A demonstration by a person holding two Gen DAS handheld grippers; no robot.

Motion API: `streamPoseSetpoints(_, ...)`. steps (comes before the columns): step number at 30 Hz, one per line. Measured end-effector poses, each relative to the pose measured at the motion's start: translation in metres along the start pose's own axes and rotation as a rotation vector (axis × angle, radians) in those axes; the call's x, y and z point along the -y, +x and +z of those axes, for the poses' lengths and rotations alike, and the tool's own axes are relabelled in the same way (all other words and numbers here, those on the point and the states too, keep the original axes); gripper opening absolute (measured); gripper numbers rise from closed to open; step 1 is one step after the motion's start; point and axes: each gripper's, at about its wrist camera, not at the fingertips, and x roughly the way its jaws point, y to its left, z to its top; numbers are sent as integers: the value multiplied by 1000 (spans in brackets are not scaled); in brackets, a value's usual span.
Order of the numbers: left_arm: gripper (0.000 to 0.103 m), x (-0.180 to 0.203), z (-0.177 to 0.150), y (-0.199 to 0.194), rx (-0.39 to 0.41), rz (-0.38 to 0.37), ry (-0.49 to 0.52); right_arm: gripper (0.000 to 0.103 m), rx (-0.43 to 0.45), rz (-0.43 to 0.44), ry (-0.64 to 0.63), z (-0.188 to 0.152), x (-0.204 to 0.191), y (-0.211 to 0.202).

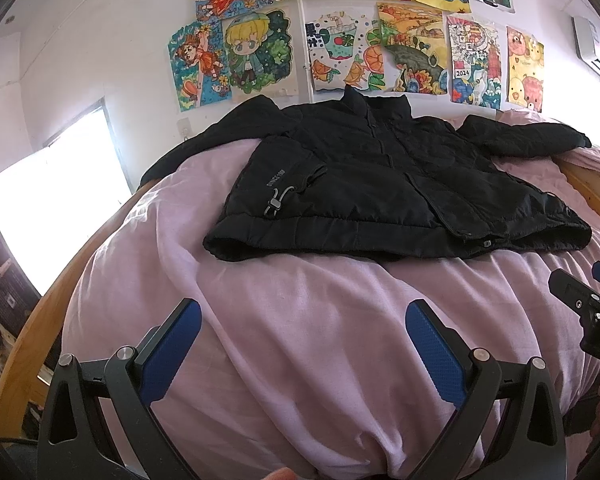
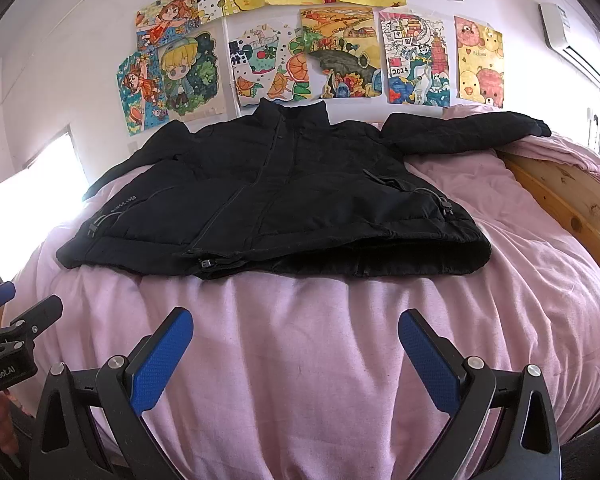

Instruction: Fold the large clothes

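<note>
black puffer jacket [image 2: 276, 204] flat, sleeves spread

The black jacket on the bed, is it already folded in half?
No, the black jacket lies spread flat on the pink sheet, with both sleeves stretched out to the sides.

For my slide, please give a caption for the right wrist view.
Open right gripper hovers over pink bedsheet before black puffer jacket laid flat.

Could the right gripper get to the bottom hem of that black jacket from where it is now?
Probably yes. The right gripper is open and holds nothing, and only bare pink bedsheet lies between it and the black jacket's hem. Nothing blocks the way; the left gripper sits off to the side.
</note>
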Motion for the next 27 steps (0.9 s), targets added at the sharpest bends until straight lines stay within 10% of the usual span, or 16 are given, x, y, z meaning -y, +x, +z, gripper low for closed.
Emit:
streamPoseSetpoints(19, 100, 5, 10, -3, -28, -57, -13, 103, 11, -43, -24, 10, -5, -10)
streamPoseSetpoints(27, 100, -5, 87, -54, 102, -36, 0, 103, 15, 18, -30, 76, 8, -60)
